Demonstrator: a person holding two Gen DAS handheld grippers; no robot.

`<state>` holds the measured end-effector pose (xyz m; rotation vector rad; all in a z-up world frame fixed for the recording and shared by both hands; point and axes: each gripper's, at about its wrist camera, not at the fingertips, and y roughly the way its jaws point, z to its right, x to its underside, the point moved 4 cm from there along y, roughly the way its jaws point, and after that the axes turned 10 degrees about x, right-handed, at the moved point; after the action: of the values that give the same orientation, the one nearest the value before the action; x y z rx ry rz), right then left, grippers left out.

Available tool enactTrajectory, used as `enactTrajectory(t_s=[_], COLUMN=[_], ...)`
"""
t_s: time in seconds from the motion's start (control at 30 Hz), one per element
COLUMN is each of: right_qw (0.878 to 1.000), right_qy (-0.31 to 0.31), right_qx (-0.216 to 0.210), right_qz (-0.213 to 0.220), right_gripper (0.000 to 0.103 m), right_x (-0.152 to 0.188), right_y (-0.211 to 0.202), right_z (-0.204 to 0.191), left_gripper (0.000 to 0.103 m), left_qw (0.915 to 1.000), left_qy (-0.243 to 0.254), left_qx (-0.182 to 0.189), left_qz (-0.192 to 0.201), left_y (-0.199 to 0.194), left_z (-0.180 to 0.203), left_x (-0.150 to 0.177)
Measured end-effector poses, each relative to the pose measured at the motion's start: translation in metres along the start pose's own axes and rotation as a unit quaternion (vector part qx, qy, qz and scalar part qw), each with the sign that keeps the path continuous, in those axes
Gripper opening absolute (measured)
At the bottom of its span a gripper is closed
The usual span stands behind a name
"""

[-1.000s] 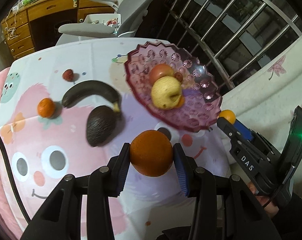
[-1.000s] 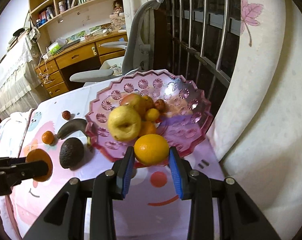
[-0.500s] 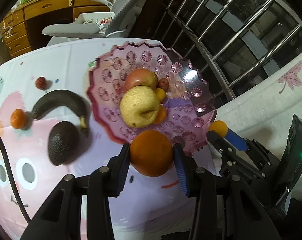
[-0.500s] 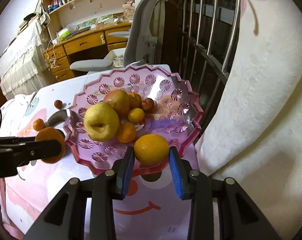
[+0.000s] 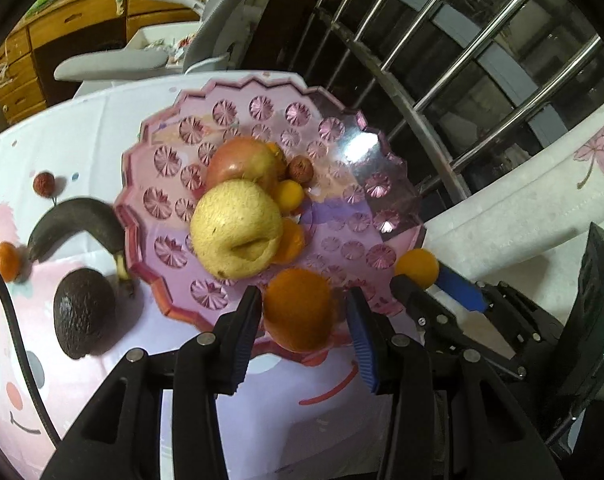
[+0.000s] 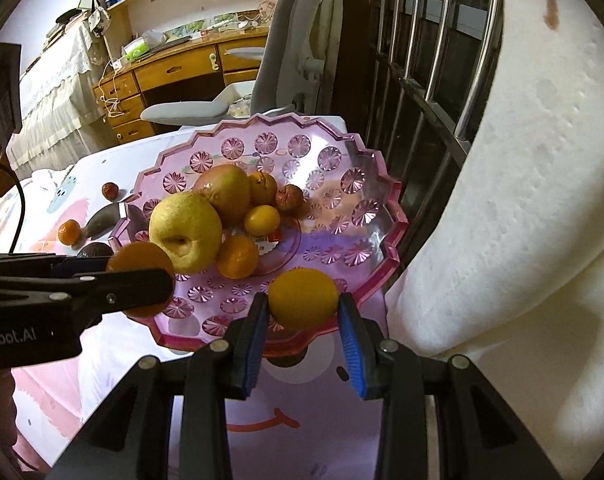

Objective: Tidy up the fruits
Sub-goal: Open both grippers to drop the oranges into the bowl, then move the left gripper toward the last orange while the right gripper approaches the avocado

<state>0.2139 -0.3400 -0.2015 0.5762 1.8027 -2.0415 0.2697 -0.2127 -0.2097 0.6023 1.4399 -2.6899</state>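
Note:
A pink glass fruit bowl [image 5: 354, 152] [image 6: 342, 176] holds a yellow pear [image 5: 236, 228] [image 6: 186, 232], a reddish apple [image 5: 240, 164], small oranges and a red date. My left gripper [image 5: 302, 312] is shut on a large orange [image 5: 298, 308] [image 6: 142, 260] over the bowl's near rim. My right gripper [image 6: 304, 300] is shut on a yellow-orange citrus [image 6: 304, 298] [image 5: 417, 267] over the bowl's near right rim. On the cloth left of the bowl lie a dark banana [image 5: 76, 220], an avocado [image 5: 84, 312], a small tangerine [image 5: 6, 260] and a red date [image 5: 44, 184].
The table has a pink cartoon cloth [image 5: 102, 400]. A white cushion [image 6: 522, 200] rises at the right. Metal window bars [image 5: 442, 60] stand behind the bowl. A grey chair [image 6: 294, 40] and a wooden desk [image 6: 170, 76] are at the back.
Both grippers moved forward with their fruit: from short of the bowl to over its near rim. The bowl looks larger and closer.

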Motion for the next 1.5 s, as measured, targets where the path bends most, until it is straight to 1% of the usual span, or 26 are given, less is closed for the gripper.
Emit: enactTrajectory(t_s=[0.1,0.23,0.3,0.37,0.6,0.8,1.0,1.2,1.3,1.5], right_qw=[1.000,1.000,1.000,1.000,1.000,1.000,0.999,0.998,0.995,0.986], right_qy=[0.004,0.010,0.012,0.015,0.018,0.020,0.037,0.065,0.086,0.145], right_qx=[0.001,0.008,0.011,0.013,0.011,0.006,0.001,0.001,0.000,-0.006], right_qz=[-0.002,-0.005,-0.002,0.003,0.007,0.006,-0.008,-0.028,-0.045,-0.082], right_gripper=[0.036,0.036,0.042,0.044,0.044,0.044,0.044,0.044,0.044,0.044], right_x=[0.000,0.000,0.000,0.000,0.002,0.007,0.018,0.031,0.038,0.052], right_y=[0.001,0.001,-0.001,-0.004,-0.014,-0.024,-0.033,-0.041,-0.042,-0.043], right_z=[0.000,0.000,0.000,-0.001,-0.011,-0.028,-0.047,-0.071,-0.082,-0.102], left_gripper=[0.051,0.051,0.051,0.051,0.051,0.051,0.051,0.051,0.051,0.051], left_qw=[0.9999,0.9999,0.9999,0.9998,0.9997,0.9994,0.9991,0.9989,0.9987,0.9984], left_qy=[0.000,-0.003,-0.007,-0.010,-0.020,-0.029,-0.035,-0.036,-0.032,-0.020], left_qx=[0.005,0.005,0.004,0.004,-0.004,-0.012,-0.020,-0.029,-0.038,-0.050], left_qz=[0.010,0.012,0.014,0.014,0.016,0.015,0.009,-0.004,-0.011,-0.017], left_y=[-0.006,-0.013,-0.017,-0.021,-0.040,-0.058,-0.078,-0.101,-0.113,-0.145], left_z=[0.002,-0.001,-0.004,-0.008,-0.021,-0.036,-0.057,-0.081,-0.095,-0.125], left_x=[-0.003,-0.001,0.001,0.004,0.019,0.033,0.052,0.071,0.079,0.093])
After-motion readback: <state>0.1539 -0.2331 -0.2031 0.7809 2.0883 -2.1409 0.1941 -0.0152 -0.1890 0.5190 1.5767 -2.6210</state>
